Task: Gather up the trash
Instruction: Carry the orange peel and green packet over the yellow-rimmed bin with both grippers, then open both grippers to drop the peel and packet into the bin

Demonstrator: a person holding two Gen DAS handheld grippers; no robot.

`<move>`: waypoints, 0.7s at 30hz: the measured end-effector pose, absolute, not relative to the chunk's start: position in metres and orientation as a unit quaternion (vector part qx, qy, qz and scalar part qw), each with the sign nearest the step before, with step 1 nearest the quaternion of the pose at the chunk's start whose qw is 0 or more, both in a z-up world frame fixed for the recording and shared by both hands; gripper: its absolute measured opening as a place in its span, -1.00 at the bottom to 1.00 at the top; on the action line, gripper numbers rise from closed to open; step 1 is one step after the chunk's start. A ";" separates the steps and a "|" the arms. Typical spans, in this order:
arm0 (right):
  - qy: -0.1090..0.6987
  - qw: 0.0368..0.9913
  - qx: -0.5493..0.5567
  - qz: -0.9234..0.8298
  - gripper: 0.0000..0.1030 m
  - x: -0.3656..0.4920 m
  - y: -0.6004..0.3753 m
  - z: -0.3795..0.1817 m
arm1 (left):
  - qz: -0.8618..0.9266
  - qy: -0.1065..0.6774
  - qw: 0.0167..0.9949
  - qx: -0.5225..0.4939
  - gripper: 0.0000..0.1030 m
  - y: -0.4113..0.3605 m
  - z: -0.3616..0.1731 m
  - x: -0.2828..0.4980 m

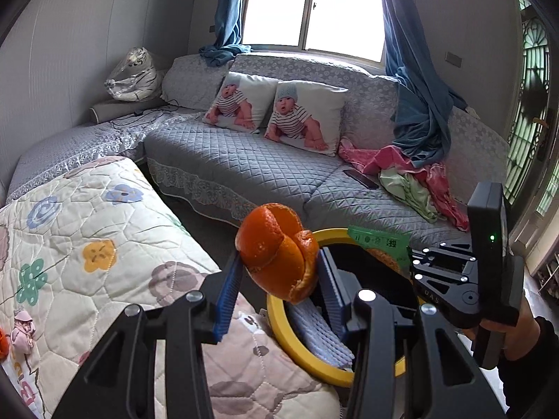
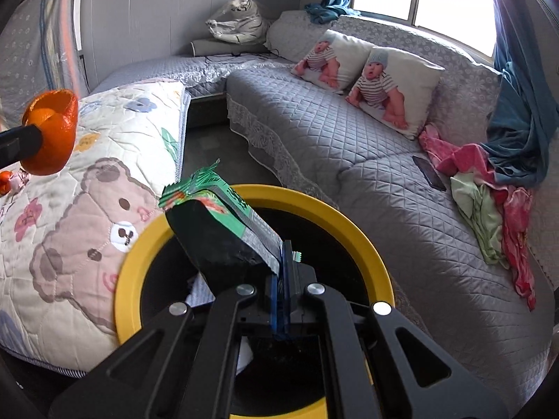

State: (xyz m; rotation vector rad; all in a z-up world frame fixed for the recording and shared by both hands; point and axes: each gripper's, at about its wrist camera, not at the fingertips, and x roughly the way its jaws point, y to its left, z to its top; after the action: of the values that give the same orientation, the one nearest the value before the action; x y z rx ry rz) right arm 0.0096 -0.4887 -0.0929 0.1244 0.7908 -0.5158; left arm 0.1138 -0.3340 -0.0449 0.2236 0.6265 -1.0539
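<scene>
Closest in, the left claw (image 1: pixel 279 279) pinches a curled piece of orange peel (image 1: pixel 277 253) between its blue ribbed pads, the jaws partway apart with the peel pressed between them; the peel's longer side runs roughly upright, its open edge tipped toward the bin. Just beside it the right claw (image 2: pixel 283 279) has its jaws pressed together on the edge of a green snack wrapper (image 2: pixel 223 223), which sticks out from the pads with its long axis slanting up and to the left in the right wrist view, the serrated end pointing away from the claw. The wrapper hangs over the dark mouth of a yellow-rimmed trash bin (image 2: pixel 353 241); the peel is held near the rim on the bed side, and whether it is fully over the opening I cannot tell. Something pale and ribbed lies inside the bin. To the left of the bin is a bed with a quilted cover (image 1: pixel 87 244) printed with flowers and a bear. Beyond a strip of dark floor runs a grey quilted corner sofa (image 1: pixel 244 171) carrying two baby-print cushions (image 1: pixel 304 115), a dark phone (image 1: pixel 361 178), and a heap of pink and green cloth (image 1: pixel 415 181). A plush white tiger in clear plastic (image 1: pixel 134 75) sits in the far corner. Behind the sofa, blue curtains (image 1: pixel 415 97) hang by a bright window (image 1: pixel 314 7).
</scene>
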 end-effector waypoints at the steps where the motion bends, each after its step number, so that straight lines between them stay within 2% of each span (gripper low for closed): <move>1: 0.383 0.887 0.060 -0.250 -0.96 0.008 -0.490 -0.094 | -0.496 0.294 0.810 0.107 -0.20 -0.338 -0.046 0.111; 21: 0.441 0.855 0.052 -0.268 -0.95 -0.004 -0.508 -0.107 | -0.515 0.336 0.781 0.114 -0.13 -0.395 -0.076 0.111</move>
State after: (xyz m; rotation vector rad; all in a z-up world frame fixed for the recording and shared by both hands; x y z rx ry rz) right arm -0.0040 -0.5077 -0.1074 0.1092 0.9282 -0.5643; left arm 0.1108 -0.3951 -0.0759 0.2456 0.7250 -1.1116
